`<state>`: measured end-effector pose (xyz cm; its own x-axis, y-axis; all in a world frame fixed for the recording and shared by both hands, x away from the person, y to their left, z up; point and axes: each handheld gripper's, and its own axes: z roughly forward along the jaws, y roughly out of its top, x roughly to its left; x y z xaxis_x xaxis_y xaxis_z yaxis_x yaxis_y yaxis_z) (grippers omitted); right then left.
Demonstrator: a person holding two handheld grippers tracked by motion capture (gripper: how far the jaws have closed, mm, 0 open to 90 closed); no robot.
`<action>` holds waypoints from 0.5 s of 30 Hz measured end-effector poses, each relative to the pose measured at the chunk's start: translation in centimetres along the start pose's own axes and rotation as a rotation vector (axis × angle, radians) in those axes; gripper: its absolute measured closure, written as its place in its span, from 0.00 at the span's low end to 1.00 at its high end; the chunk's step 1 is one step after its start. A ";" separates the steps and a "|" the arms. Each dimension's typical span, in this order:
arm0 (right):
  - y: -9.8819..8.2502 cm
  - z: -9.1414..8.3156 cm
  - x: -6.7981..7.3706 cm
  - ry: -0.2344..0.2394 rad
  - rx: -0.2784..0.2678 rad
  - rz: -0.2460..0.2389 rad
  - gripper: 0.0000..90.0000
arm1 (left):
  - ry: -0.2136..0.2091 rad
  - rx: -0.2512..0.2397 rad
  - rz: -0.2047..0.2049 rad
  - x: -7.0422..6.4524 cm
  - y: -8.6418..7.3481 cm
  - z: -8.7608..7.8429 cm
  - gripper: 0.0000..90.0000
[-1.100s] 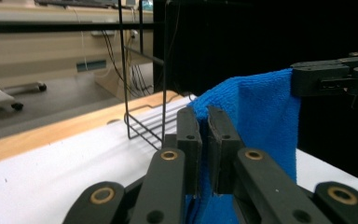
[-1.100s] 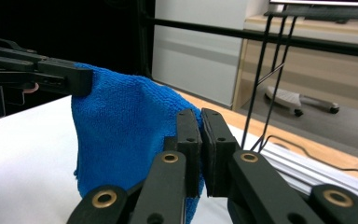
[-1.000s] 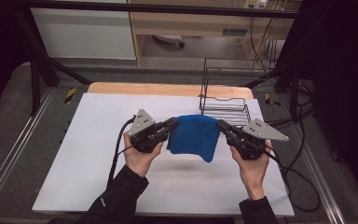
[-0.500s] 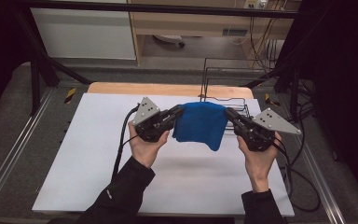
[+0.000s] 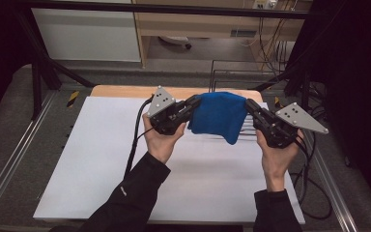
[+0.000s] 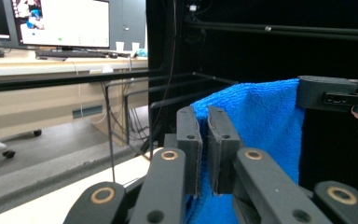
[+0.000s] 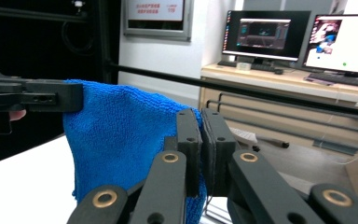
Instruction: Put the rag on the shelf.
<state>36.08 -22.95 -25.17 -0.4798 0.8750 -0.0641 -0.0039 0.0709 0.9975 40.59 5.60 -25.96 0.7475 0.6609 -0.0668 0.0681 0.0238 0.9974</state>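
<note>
A blue terry towel hangs folded in the air between my two grippers, above the far right part of the white table sheet. My left gripper is shut on the towel's left top corner; its jaws pinch the towel in the left gripper view, where my left gripper rises from the bottom. My right gripper is shut on the right top corner. In the right gripper view the towel drapes left of my right gripper toward the other gripper.
A black wire rack stands at the table's far right, just behind the towel. A wooden edge borders the far side of the sheet. Cables trail from both grippers. Metal rails run along both sides of the table.
Both hands have lifted the towel and carried it away from the person, toward the wire rack. It now hangs higher over the table's far edge.
</note>
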 end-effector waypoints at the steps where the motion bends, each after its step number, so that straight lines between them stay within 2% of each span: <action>1: 0.2 0.0 -0.2 -0.005 -0.004 0.001 0.97 | -0.001 -0.005 0.002 -0.1 0.2 0.2 0.94; 15: 2.5 -0.5 -2.4 -0.052 -0.052 0.011 0.97 | -0.024 -0.052 -0.003 -0.8 2.1 3.0 0.94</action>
<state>36.79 -25.05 -22.55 -0.4334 0.8996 -0.0536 -0.0449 0.0379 0.9983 42.06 2.87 -23.94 0.7627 0.6430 -0.0695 0.0363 0.0648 0.9972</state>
